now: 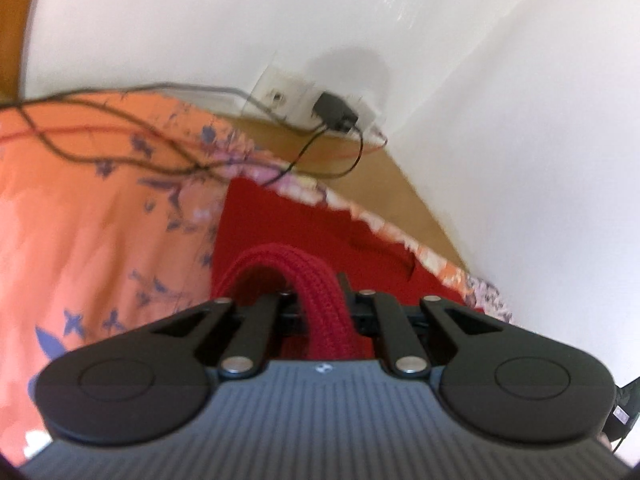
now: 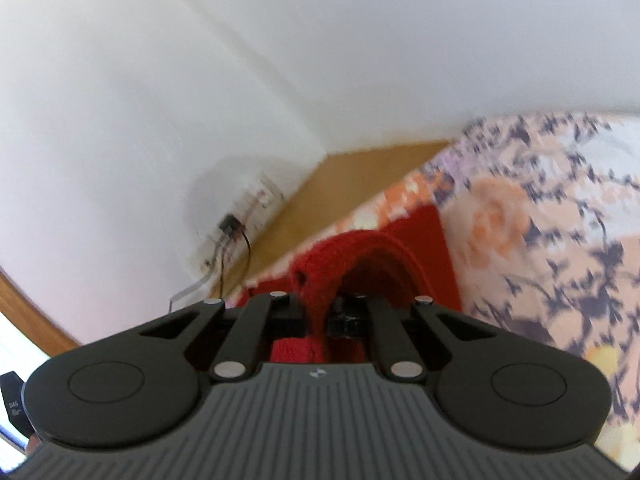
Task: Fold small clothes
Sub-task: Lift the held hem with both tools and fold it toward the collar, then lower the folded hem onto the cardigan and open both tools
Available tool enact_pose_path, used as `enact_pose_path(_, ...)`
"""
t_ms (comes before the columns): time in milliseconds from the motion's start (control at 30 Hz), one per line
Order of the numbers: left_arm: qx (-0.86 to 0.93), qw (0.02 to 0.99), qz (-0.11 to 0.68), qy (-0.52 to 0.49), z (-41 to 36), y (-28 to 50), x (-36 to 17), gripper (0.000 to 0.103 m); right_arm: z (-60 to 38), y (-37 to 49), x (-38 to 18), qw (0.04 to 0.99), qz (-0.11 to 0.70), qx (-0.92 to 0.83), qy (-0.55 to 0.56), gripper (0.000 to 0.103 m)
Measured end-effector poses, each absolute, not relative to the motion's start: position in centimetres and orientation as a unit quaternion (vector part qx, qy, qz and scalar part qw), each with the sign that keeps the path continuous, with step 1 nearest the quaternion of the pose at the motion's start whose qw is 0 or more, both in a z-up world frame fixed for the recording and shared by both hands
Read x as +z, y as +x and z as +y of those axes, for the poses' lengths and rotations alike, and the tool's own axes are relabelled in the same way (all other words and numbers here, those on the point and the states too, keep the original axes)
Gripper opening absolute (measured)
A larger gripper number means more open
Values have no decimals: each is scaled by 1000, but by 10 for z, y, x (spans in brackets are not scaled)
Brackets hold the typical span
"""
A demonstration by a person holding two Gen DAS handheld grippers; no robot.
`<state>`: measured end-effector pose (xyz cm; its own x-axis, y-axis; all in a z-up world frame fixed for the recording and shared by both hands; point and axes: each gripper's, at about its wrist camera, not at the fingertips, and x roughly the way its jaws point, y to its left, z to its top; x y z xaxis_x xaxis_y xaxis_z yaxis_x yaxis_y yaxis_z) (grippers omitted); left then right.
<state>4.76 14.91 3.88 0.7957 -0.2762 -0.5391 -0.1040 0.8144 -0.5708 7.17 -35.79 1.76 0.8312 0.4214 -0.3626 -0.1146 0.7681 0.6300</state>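
A red knitted garment [image 1: 280, 224] lies on an orange floral bedspread [image 1: 92, 220] near the bed's far edge. My left gripper [image 1: 320, 304] is shut on a ribbed red hem that arches up over its fingers. In the right wrist view the same red garment [image 2: 420, 232] shows, and my right gripper [image 2: 320, 312] is shut on another lifted fold of its knitted edge [image 2: 320, 264]. Both pairs of fingertips are hidden under the cloth. Both views are blurred by motion.
Thin dark cables [image 1: 120, 136] run across the bedspread to a black plug [image 1: 334, 114] in a wall socket. A wooden ledge [image 1: 360, 160] lies between the bed and the white walls [image 2: 160, 80], which meet in a corner.
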Motion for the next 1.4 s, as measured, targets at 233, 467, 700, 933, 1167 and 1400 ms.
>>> enact_pose_path(233, -35, 911, 294, -287, 142, 86, 55, 10, -350, 112, 32, 917, 225, 143, 297, 7)
enact_pose_path(467, -11, 903, 328, -276, 136, 137, 30, 10, -340, 161, 10, 919, 254, 119, 276, 7)
enact_pose_path(700, 9, 892, 365, -267, 140, 161, -8, 11, -340, 193, -31, 908, 298, 83, 282, 7)
enact_pose_path(933, 8, 885, 372, -278, 143, 167, -9, 12, -340, 201, -40, 901, 309, 77, 294, 10)
enact_pose_path(1167, 11, 896, 351, -272, 140, 158, 11, 50, -331, 191, -21, 917, 292, 86, 257, 32)
enact_pose_path(1400, -4, 906, 336, -258, 134, 149, 27, 50, -328, 177, -2, 929, 270, 95, 235, 41)
